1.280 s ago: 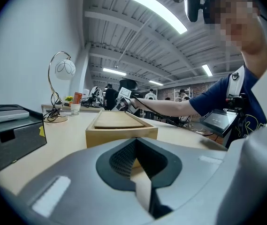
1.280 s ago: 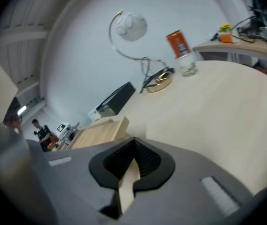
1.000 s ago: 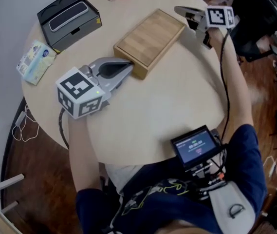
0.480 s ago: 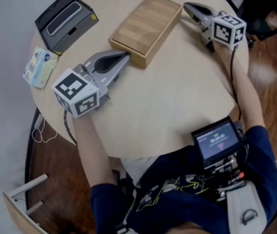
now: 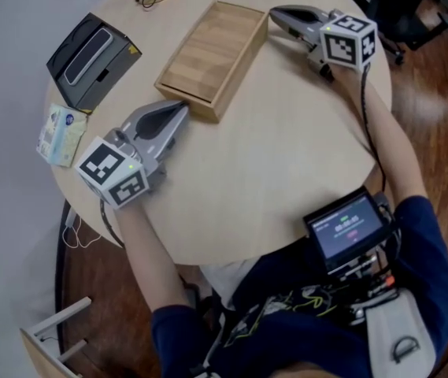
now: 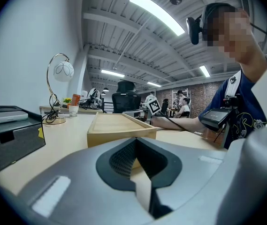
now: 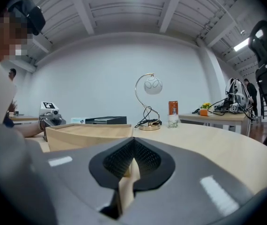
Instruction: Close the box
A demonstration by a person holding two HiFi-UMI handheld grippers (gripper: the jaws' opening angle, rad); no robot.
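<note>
At lower left of the head view, left gripper (image 5: 178, 110): jaws together, nothing between them, tips just short of the box's (image 5: 208, 57) near end, apart from it. At upper right, right gripper (image 5: 275, 12): jaws likewise pressed together and empty, tips beside the far right corner of the box, touching or not too close to call. Between the two, upper centre of the frame, box lying flat and slantwise on the table (image 5: 286, 156), long and shallow, pale wood, with a raised rim round a flat panel; whether lid or bare floor, hard to tell. Likely stiff and fairly light, smooth enough to skate over the tabletop under a one-sided push. Best taken on the short ends or along the rim, bracing with one gripper, pressing or sliding with the other; little fear of crushing, some of scuffing. Further out, upper left: black case (image 5: 91, 60), then a packet (image 5: 57, 135) near the table edge.
</note>
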